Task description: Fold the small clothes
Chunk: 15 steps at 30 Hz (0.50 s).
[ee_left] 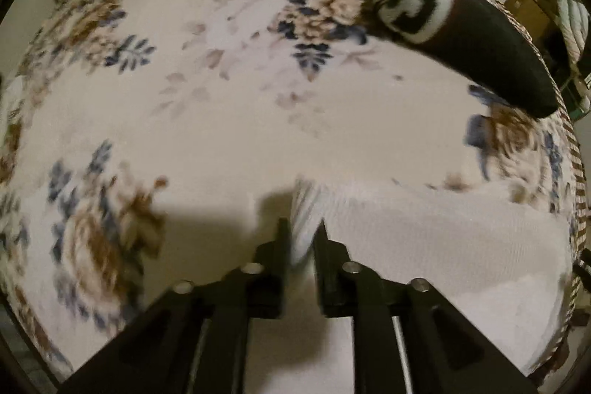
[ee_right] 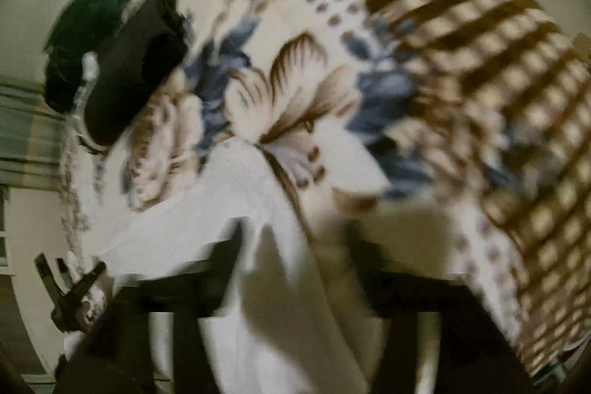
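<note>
A small white cloth [ee_left: 443,246] lies on the floral blanket [ee_left: 221,98] at the lower right of the left wrist view. My left gripper [ee_left: 303,239] is shut on the white cloth's left corner, which bunches up between the fingers. In the blurred right wrist view the same white cloth [ee_right: 229,209] runs from the centre down to the bottom. My right gripper [ee_right: 295,253] stands open, its left finger [ee_right: 225,268] over the cloth, its right finger beside it. My left gripper also shows at the left edge of the right wrist view [ee_right: 70,287].
A dark sock with a black-and-white striped cuff [ee_left: 443,21] lies at the blanket's far right; it shows as a dark shape in the right wrist view [ee_right: 129,69]. The blanket's brown checked border [ee_right: 498,98] marks its edge. Furniture stands beyond the blanket [ee_left: 565,10].
</note>
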Each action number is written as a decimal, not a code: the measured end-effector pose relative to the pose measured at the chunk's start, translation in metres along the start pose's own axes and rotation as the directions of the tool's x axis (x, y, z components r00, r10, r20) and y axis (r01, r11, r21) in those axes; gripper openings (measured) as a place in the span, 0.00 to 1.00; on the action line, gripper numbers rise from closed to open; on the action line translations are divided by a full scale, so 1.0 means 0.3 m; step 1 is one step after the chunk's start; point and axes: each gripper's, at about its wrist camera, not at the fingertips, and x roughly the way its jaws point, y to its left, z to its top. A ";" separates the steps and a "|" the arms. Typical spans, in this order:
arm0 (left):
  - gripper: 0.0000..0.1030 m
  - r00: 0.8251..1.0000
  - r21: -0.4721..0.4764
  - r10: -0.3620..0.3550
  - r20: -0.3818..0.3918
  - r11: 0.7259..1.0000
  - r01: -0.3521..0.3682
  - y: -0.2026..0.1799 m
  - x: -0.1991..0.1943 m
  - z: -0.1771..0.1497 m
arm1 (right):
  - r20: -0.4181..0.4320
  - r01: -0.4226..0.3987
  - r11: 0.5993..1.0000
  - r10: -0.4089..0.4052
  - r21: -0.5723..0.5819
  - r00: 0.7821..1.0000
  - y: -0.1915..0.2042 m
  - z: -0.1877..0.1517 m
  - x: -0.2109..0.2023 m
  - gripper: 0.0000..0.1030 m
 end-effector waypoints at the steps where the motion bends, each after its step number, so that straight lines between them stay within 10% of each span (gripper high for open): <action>1: 0.41 1.000 -0.005 -0.011 0.006 1.000 0.011 -0.020 -0.033 -0.041 | 0.019 -0.017 1.000 0.017 0.024 1.000 -0.022 -0.044 -0.054 0.79; 4: 0.86 0.999 -0.033 -0.045 -0.005 0.998 0.045 -0.094 -0.112 -0.182 | 0.045 -0.043 0.991 0.037 0.130 0.998 -0.115 -0.209 -0.159 0.79; 11: 0.86 0.979 -0.089 -0.109 -0.172 0.991 0.095 -0.282 -0.061 -0.455 | 0.042 -0.194 0.888 0.194 0.417 0.980 -0.338 -0.615 -0.034 0.79; 15: 0.86 0.974 -0.072 -0.097 -0.205 0.994 0.084 -0.343 0.002 -0.534 | 0.181 -0.399 0.779 0.357 0.484 0.917 -0.363 -0.705 0.118 0.79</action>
